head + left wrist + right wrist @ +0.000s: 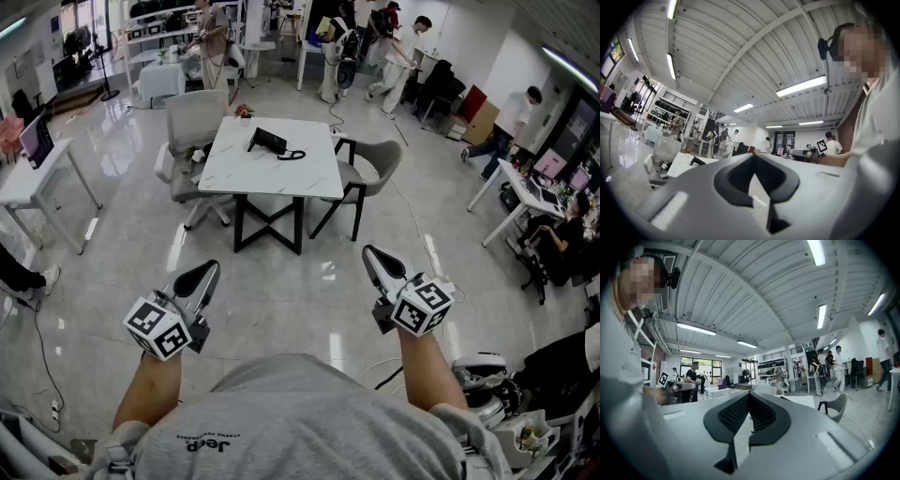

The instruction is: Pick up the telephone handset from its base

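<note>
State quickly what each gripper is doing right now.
Left gripper: closed, holding nothing.
Right gripper: closed, holding nothing.
</note>
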Tool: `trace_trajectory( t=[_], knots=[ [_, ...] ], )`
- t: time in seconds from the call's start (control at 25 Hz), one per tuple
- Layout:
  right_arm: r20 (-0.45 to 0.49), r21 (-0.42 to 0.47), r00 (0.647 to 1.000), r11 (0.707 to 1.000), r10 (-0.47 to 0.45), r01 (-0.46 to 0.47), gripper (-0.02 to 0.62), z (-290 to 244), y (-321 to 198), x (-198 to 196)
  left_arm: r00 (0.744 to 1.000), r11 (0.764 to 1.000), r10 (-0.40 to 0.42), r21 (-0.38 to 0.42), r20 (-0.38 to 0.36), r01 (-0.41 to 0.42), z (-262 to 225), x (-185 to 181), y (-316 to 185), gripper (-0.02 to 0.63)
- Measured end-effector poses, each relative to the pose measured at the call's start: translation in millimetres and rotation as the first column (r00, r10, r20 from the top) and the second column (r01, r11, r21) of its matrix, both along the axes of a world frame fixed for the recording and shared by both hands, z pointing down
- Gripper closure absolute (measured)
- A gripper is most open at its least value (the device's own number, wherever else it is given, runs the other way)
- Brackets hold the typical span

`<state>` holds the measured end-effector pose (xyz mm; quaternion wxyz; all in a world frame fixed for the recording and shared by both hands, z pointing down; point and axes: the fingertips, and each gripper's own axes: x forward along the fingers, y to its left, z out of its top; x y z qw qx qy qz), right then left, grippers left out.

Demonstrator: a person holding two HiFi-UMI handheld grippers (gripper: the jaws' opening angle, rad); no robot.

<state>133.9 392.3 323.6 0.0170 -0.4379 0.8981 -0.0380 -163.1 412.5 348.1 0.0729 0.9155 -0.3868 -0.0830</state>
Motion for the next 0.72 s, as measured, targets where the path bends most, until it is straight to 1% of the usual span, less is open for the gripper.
trace_trajectory(
  t=[0.44,0.72],
  knots=[
    [-0.016,0.007,1.000,1.000,0.000,0.000,0.592,1.0,-10.2,3.9,1.000,1.000,0.001,-0.003,0.009,-0.001,3.0,8.5,-9.1,0.546],
    [-0.001,0.007,1.000,1.000,-0.001,0.001,0.592,0.0,-8.3,26.3,1.000,1.000,-0.015,-0.009,0.018,0.015,-0.4,29.7,-10.2,0.545]
  ],
)
